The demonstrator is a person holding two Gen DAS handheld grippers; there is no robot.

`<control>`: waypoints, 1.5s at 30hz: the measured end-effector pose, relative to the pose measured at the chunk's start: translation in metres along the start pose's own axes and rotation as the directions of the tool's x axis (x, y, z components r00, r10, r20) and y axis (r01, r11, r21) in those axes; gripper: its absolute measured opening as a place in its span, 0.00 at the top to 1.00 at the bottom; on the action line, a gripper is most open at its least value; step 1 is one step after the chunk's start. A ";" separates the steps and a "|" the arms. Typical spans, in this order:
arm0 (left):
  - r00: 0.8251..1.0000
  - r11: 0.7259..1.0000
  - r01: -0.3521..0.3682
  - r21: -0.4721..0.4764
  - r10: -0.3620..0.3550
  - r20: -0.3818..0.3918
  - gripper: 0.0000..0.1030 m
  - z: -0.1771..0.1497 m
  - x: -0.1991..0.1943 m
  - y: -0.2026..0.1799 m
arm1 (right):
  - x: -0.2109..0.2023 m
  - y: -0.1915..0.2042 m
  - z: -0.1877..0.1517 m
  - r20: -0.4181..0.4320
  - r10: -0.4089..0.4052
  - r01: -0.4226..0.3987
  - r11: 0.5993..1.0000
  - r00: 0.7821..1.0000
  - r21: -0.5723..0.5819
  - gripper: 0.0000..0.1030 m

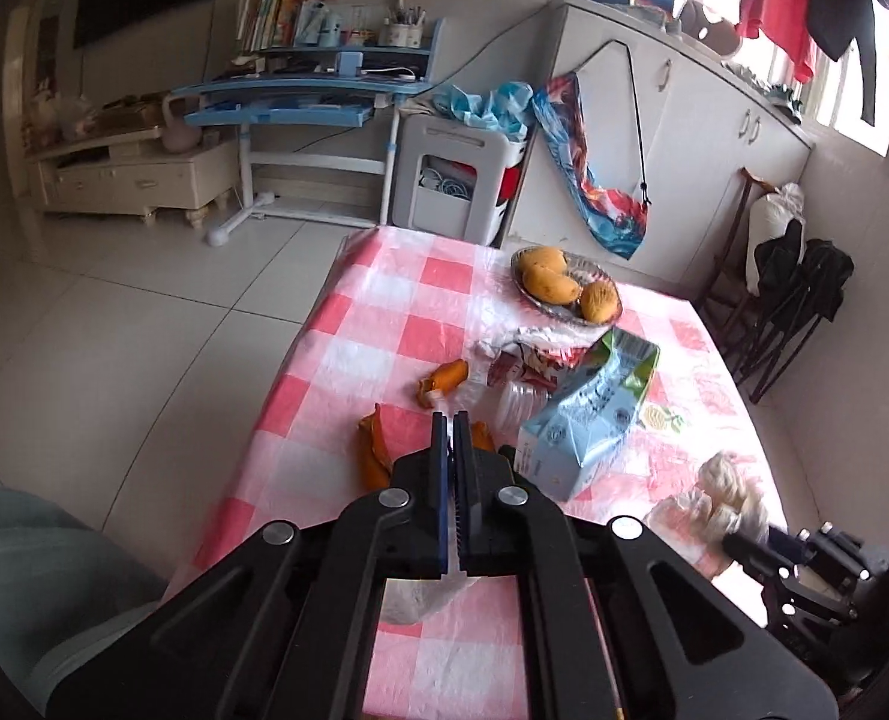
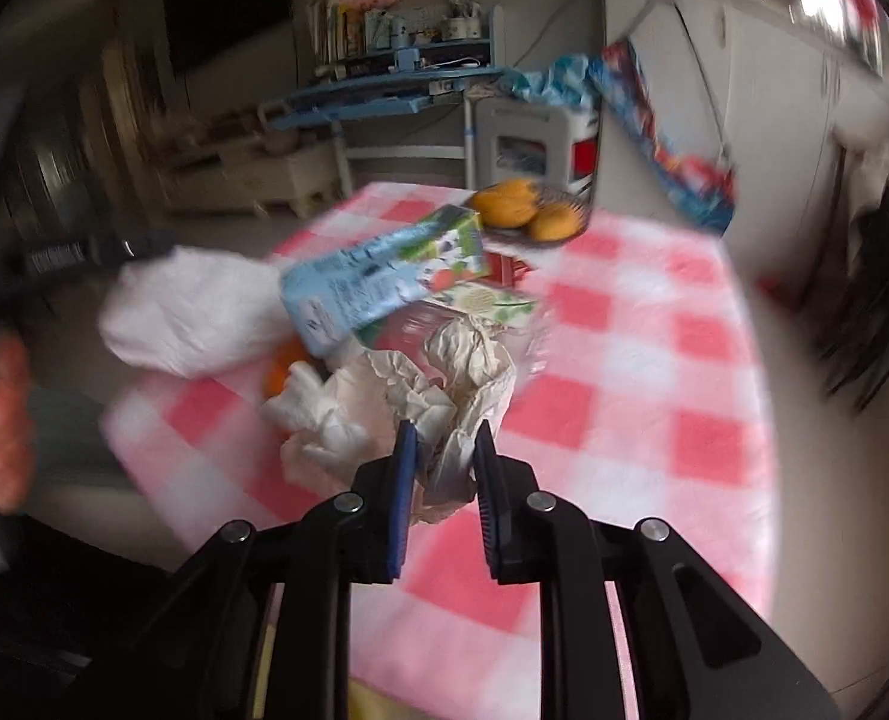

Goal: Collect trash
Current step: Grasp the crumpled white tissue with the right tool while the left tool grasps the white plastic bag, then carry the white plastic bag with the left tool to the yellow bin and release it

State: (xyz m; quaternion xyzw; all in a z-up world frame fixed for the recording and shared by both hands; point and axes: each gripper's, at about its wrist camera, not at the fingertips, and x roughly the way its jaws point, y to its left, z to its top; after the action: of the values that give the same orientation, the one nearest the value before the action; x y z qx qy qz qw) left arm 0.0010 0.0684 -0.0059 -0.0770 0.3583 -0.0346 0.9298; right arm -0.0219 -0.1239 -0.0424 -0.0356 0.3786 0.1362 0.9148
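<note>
Trash lies on a table with a pink checked cloth (image 1: 384, 300): a crushed blue milk carton (image 1: 588, 420), orange peels (image 1: 372, 444), a clear plastic cup (image 1: 519, 402) and crumpled tissues (image 1: 714, 498). My left gripper (image 1: 451, 417) is shut on the thin edge of a white plastic bag (image 1: 426, 597), which hangs below it. In the blurred right wrist view my right gripper (image 2: 444, 441) holds a wad of crumpled tissue (image 2: 444, 396) between its part-closed jaws. The white bag (image 2: 198, 318), held by the left gripper (image 2: 144, 246), and the carton (image 2: 378, 282) show beyond.
A bowl of mangoes (image 1: 567, 288) stands at the table's far end. White cabinets (image 1: 684, 138) run along the right wall, with a dark chair (image 1: 792, 294) beside the table. A blue desk (image 1: 300, 96) and a grey stool (image 1: 456, 180) stand beyond on the tiled floor.
</note>
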 end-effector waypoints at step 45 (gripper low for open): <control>0.998 0.999 0.027 -0.029 -0.029 -0.060 0.97 -0.006 0.007 0.004 | -0.005 -0.012 -0.001 0.100 0.040 -0.048 0.996 0.994 0.081 0.32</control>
State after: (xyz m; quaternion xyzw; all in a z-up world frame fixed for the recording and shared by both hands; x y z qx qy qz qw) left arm 0.0024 0.0711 -0.0160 -0.0942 0.3857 -0.0447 0.9167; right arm -0.0230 -0.1366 -0.0396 0.0174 0.3393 0.1422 0.9297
